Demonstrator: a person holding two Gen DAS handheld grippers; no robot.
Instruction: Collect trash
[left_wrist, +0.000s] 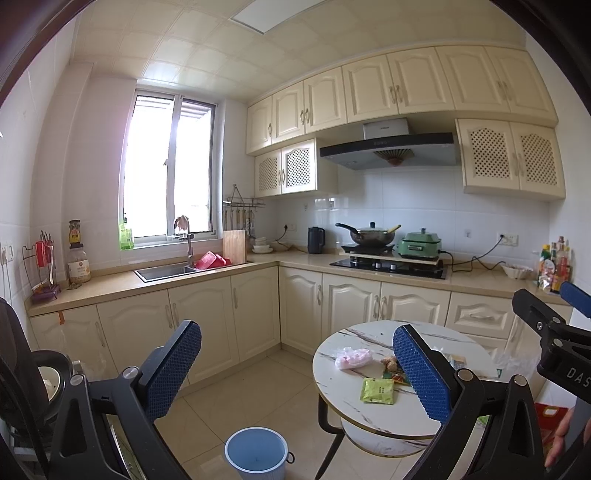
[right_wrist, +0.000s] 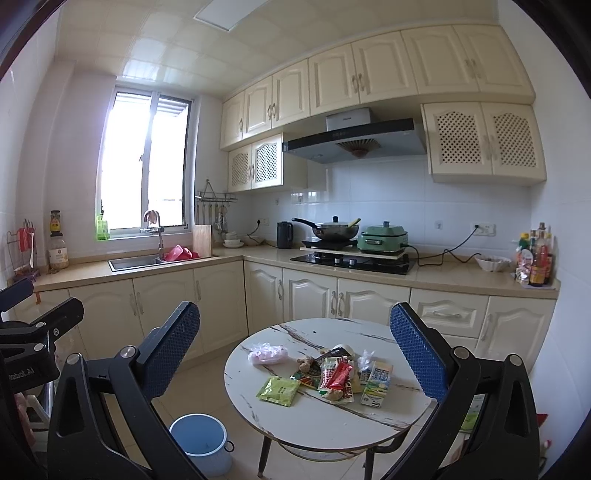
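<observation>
Evidently nothing had been picked up yet. Both tongs hung in the air short of the round table (right_wrist: 325, 413), the left gripper (left_wrist: 295, 373) and the right gripper (right_wrist: 295, 358) each spread wide with nothing between the blue pads.

Location of trash: a loose heap on the marble-patterned tabletop. Pink crumpled bag (right_wrist: 266, 352) toward the far left; green sachet (right_wrist: 279, 391) nearest the front edge; red snack wrapper (right_wrist: 338, 374) lying on top of other packets; small drink carton (right_wrist: 376, 382) on the right, lying tilted; a knobbly piece of ginger (right_wrist: 304, 363) in the middle. The blue bin (right_wrist: 201, 445) stood on the tiled floor, just beside the table's left legs, mouth open and apparently empty.

Risks, as judged:
- Sachet and wrappers were flat glossy film on a smooth top; pads closing from above would likely slide over them or push them off the edge.
- Packets overlapped, so a grip on one could drag neighbours along and scatter them.
- The pink bag was thin and slack; a shallow pinch might slip in transit.
- The carton, if not drained, could leak when squeezed.
- The bin sat low beside the table, so a release from height could miss its mouth.
</observation>
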